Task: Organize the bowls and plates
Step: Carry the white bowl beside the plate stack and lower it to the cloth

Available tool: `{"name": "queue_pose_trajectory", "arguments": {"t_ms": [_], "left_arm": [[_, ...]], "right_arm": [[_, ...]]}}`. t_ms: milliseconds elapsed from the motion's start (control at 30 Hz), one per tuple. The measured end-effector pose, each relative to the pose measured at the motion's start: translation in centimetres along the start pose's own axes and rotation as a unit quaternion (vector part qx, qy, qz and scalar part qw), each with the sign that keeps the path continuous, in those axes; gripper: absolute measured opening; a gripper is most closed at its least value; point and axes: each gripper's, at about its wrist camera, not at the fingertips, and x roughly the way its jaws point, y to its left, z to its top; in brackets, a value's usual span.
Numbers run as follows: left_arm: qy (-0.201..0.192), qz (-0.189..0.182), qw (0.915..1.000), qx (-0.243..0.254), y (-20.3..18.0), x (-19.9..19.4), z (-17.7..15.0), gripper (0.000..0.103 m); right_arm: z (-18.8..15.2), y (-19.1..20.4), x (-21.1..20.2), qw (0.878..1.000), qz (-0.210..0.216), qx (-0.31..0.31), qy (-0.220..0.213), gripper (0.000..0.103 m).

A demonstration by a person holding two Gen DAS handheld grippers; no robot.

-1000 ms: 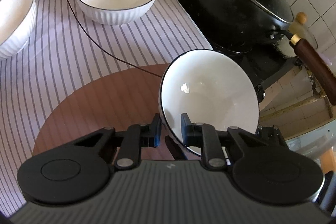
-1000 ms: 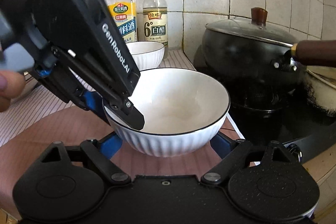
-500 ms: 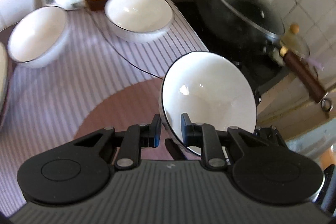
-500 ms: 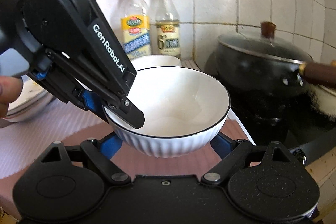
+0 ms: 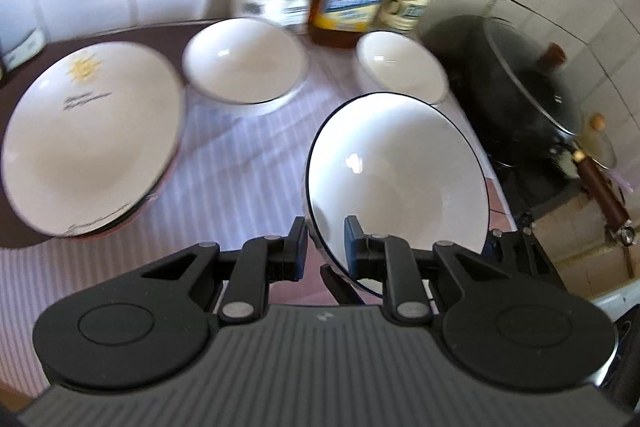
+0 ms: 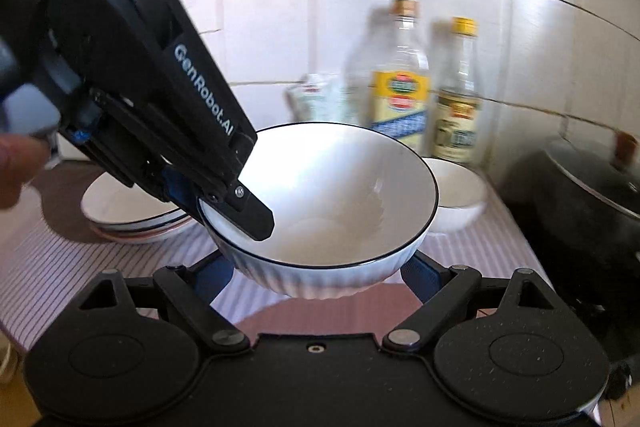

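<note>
1. Left hand-held gripper (image 5: 325, 247) was clamped on the bowl (image 5: 396, 183) rim, bowl lifted above the worktop (image 5: 240, 195).
2. Right hand-held gripper (image 6: 318, 277) straddled the bowl's base; contact unclear.
3. Plates (image 5: 92, 139) sat left.

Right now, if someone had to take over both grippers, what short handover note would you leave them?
Left gripper: shut on the near rim of the carried bowl, one finger inside, one outside.
Right gripper: its blue fingers flank the same bowl low on its ribbed wall; whether they press on it cannot be told.
The bowl is in the air above the striped cloth.
Two more bowls rest on the cloth, a middle bowl and a far bowl by the bottles.
The plate stack is already gathered at left.
Left to do: set the carried bowl into another bowl, then stack the rest.
</note>
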Motion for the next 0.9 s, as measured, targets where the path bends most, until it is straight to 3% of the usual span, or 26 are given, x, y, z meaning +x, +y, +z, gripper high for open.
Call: {"name": "queue_pose_trajectory", "arguments": {"t_ms": [300,900], "left_arm": [[0.018,0.028,0.999,-0.031,3.9,1.9,-1.6,0.018],[0.035,0.039,0.9974,-0.05,6.3,5.0,-2.6,0.018]], "right_arm": [[-1.2,2.6,3.9,0.999,0.045,-0.025,0.012,0.093],[-3.3,3.8,7.0,0.996,0.064,-0.03,0.059,0.091]]}}
